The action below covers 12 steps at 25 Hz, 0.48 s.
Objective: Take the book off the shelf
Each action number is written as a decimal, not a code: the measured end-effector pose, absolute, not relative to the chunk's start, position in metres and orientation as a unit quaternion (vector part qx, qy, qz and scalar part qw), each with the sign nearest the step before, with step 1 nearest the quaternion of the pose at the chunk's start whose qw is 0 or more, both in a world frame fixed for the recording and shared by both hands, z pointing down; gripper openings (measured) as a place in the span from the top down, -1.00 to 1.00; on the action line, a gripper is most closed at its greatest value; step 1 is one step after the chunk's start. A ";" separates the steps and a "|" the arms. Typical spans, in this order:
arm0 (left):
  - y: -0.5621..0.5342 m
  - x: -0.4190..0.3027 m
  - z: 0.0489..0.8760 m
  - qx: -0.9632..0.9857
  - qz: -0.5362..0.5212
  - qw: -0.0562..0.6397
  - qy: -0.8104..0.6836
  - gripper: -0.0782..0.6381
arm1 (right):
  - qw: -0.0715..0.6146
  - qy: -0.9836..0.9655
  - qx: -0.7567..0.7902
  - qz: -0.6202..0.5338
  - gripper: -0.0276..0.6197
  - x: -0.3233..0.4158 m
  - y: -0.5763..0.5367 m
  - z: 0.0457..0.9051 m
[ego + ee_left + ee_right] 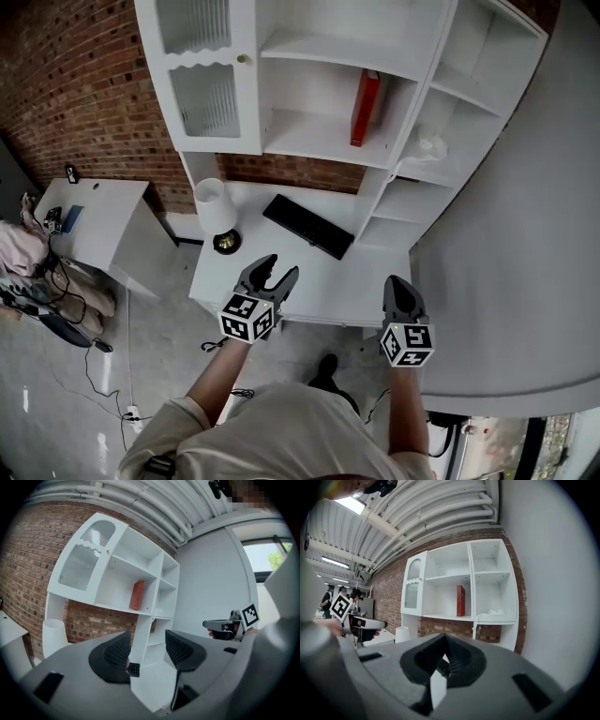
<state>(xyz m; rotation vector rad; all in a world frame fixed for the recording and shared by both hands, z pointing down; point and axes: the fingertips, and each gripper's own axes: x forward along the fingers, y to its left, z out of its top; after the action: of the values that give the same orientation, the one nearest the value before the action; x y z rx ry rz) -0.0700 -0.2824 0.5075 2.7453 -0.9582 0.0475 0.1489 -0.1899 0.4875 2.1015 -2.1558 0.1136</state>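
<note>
A red book point(365, 108) stands upright against the right wall of the middle compartment of the white shelf unit point(309, 141). It also shows in the left gripper view, book point(137, 595), and the right gripper view, book point(461, 600). My left gripper point(274, 274) hovers over the desk's front edge, jaws open and empty, far below the book. My right gripper point(401, 291) is held level with it to the right, jaws shut with nothing between them. In their own views, the left gripper point(147, 651) and the right gripper point(445, 660) both point toward the shelf from a distance.
A white desk point(328, 277) under the shelf carries a black keyboard point(307, 226) and a white lamp point(216, 211). A crumpled white item point(431, 145) lies in the right shelf column. A grey wall point(525, 262) bounds the right; a second white table point(94, 220) stands at left.
</note>
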 end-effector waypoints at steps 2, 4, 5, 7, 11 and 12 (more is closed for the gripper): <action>-0.290 -0.059 0.505 0.935 0.015 0.116 -0.334 0.19 | 0.065 -0.721 0.689 0.036 0.91 0.160 -0.202 0.486; -0.298 -0.047 0.501 0.933 0.015 0.114 -0.341 0.19 | 0.065 -0.728 0.682 0.035 0.91 0.172 -0.215 0.483; -0.301 -0.041 0.499 0.931 0.015 0.113 -0.346 0.19 | 0.065 -0.732 0.678 0.034 0.91 0.178 -0.221 0.481; -0.311 -0.030 0.495 0.928 0.014 0.110 -0.356 0.19 | 0.066 -0.740 0.668 0.031 0.91 0.190 -0.235 0.477; -0.329 -0.004 0.485 0.922 0.011 0.100 -0.373 0.19 | 0.065 -0.755 0.652 0.026 0.91 0.216 -0.261 0.470; -0.332 0.004 0.482 0.921 0.011 0.097 -0.376 0.19 | 0.066 -0.758 0.648 0.024 0.91 0.223 -0.266 0.469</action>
<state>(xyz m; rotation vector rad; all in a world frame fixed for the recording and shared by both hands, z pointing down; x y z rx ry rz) 0.0040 -0.3323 0.4824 2.7290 -1.1134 0.0340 0.2230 -0.2661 0.4686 1.9553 -2.2863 0.0711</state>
